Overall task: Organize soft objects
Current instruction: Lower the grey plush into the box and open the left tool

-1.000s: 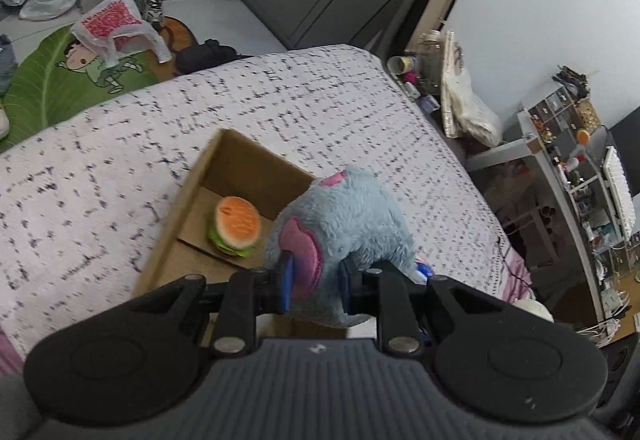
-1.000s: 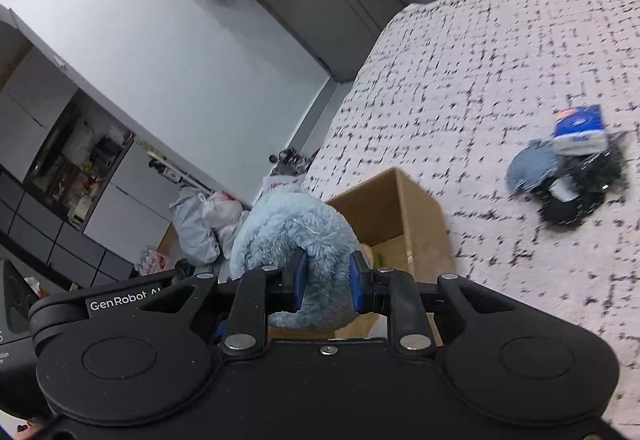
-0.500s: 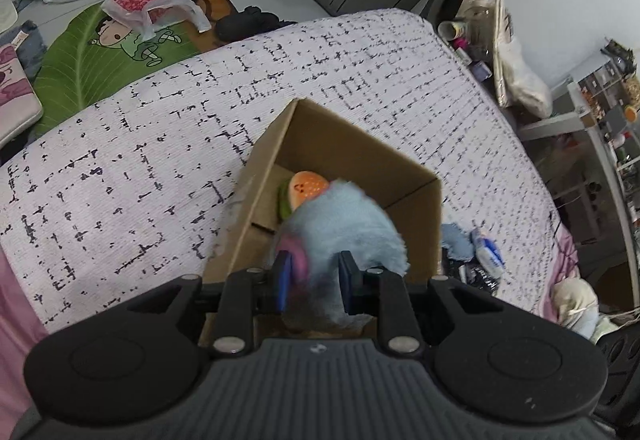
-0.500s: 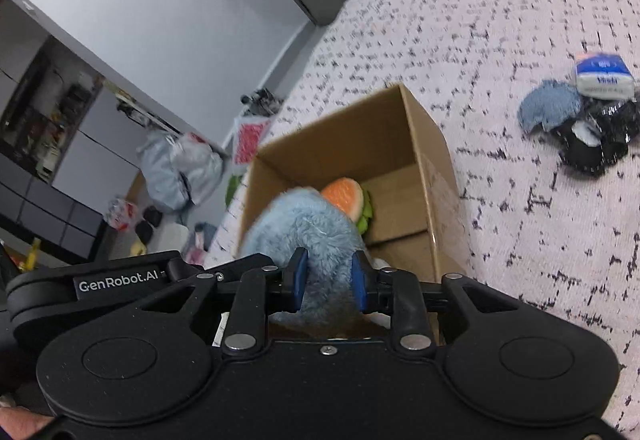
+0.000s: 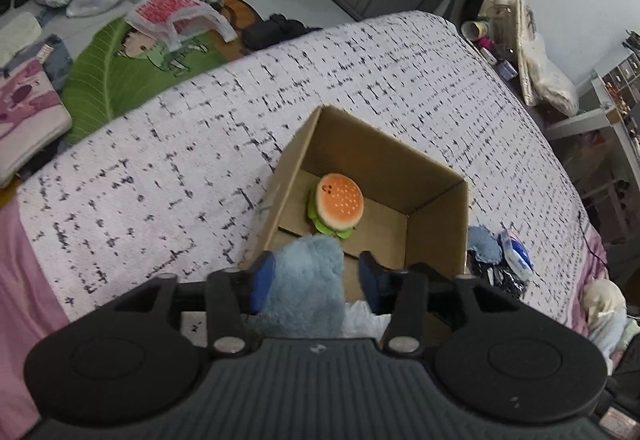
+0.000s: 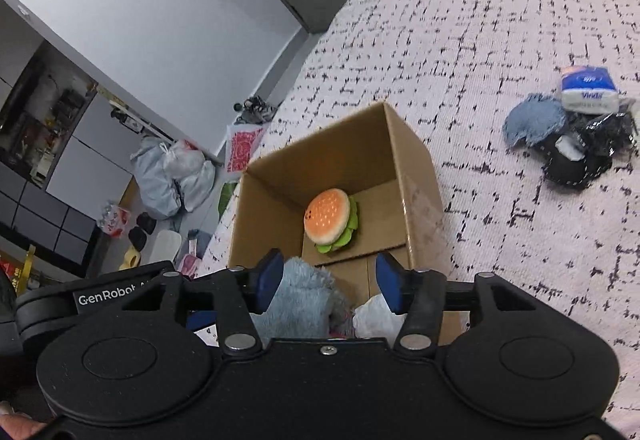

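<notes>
The blue plush toy [image 5: 308,280] sits at the near end of the cardboard box [image 5: 436,236] on the bed [image 5: 160,168], its long axis running from the grippers toward the far wall of the box; which end is its head I cannot tell. It is shaggy, pale blue fur with a bit of pink showing low down in the right wrist view. Farther in lies a burger plush [image 5: 338,205], bun up. The left gripper [image 5: 314,282] and right gripper [image 6: 330,282] have both just been opening; the toy lies between their jaws, its fur against one pad only of each, unclamped.
</notes>
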Demonstrator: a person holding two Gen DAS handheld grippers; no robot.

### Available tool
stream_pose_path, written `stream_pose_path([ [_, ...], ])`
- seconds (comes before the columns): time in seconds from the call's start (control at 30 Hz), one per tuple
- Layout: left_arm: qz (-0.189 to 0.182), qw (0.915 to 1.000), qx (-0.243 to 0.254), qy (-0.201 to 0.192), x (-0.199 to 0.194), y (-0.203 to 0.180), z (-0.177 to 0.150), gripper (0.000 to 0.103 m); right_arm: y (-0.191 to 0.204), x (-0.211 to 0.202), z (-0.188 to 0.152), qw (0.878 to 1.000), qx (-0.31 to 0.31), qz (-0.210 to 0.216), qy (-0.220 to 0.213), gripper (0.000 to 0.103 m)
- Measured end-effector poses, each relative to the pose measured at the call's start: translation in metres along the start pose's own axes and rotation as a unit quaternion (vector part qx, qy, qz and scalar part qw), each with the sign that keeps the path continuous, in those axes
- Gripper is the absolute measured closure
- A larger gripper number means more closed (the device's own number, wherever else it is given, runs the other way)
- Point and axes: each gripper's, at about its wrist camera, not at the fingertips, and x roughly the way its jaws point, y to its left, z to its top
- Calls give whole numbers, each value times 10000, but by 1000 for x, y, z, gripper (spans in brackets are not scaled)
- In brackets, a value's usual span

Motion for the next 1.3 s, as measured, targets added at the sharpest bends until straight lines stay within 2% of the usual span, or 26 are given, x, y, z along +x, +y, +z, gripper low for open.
stream_pose_path([
  [0.03,20,10000,-3,-42,-2,-1,0,47,0,-2,1,10000,-8,13,-26,51],
  [0.13,84,9996,-1,-275,-9,-6,-2,36,-1,-12,3,9997,-111,-38,-225,40],
  [0.2,149,9988,26,-462,-15,-9,-3,28,-3,-19,6,9993,-122,-43,-340,26],
  [0.27,202,9970,124,-743,-23,-14,-5,21,-5,-26,7,9988,-113,-66,-470,17],
  [0.37,323,9926,375,-1112,-34,-24,-9,11,-9,-35,10,9981,-123,-97,-599,13],
  [0.5,314,9924,503,-1079,-39,-34,-12,8,-17,-48,12,9968,-120,-126,-778,6],
  [0.57,545,9927,539,-936,-37,-40,-14,1,-21,-55,11,9956,-125,-214,-908,2],
  [0.7,622,9906,617,-1054,-41,-48,-24,1,-35,-70,8,9930,-73,-320,-1135,0],
  [0.93,254,9906,699,-1145,-52,-63,-39,1,-61,-93,7,9915,-11,-254,-1278,0],
  [1.07,-86,9897,653,-1271,-61,-73,-47,0,-74,-107,6,9896,35,-176,-1430,0],
  [1.2,-197,9859,785,-1467,-66,-85,-56,0,-95,-118,10,9883,236,-142,-1499,0],
  [1.3,-273,9857,918,-1384,-67,-96,-61,0,-110,-128,11,9874,355,-105,-1538,0],
])
